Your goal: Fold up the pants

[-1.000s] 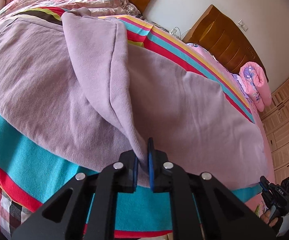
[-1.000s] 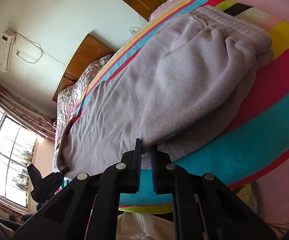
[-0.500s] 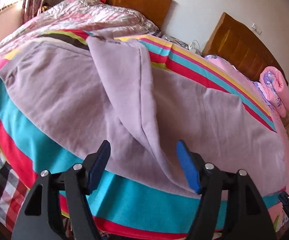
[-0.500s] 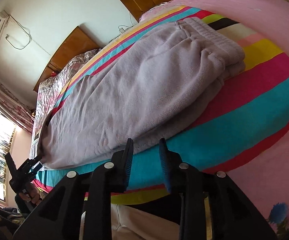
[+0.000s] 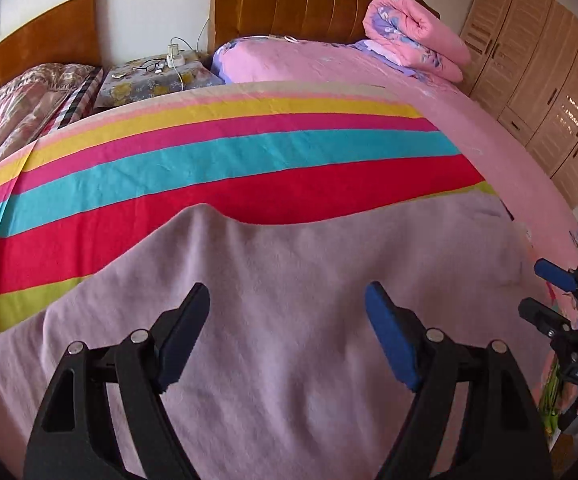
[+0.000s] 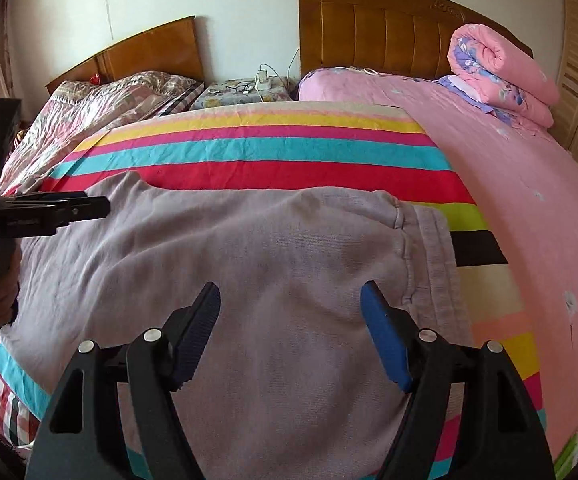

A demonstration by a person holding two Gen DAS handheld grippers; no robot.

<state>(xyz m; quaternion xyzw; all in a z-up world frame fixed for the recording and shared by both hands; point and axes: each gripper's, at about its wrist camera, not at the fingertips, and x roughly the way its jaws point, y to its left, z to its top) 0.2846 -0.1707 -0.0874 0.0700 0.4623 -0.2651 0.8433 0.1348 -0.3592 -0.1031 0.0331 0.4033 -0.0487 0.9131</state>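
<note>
The lilac-grey pants (image 6: 249, 256) lie flat, folded lengthwise, on a striped blanket (image 6: 273, 148) on the bed, waistband (image 6: 433, 248) to the right. In the left wrist view the leg end of the pants (image 5: 289, 280) fills the lower frame. My left gripper (image 5: 287, 320) is open and empty above the leg part; it also shows in the right wrist view (image 6: 41, 208). My right gripper (image 6: 291, 314) is open and empty above the seat part, near the waistband; it also shows in the left wrist view (image 5: 557, 296).
A pink sheet (image 6: 529, 184) covers the bed to the right, with a rolled pink quilt (image 6: 497, 72) by the wooden headboard (image 6: 389, 28). A nightstand (image 6: 245, 92) with glasses and a charger stands between the two beds. A wardrobe (image 5: 549, 72) stands at far right.
Both grippers let go of the pants' near edge, opened wide and lifted back over the garment. The raised fold of the leg has dropped flat.
</note>
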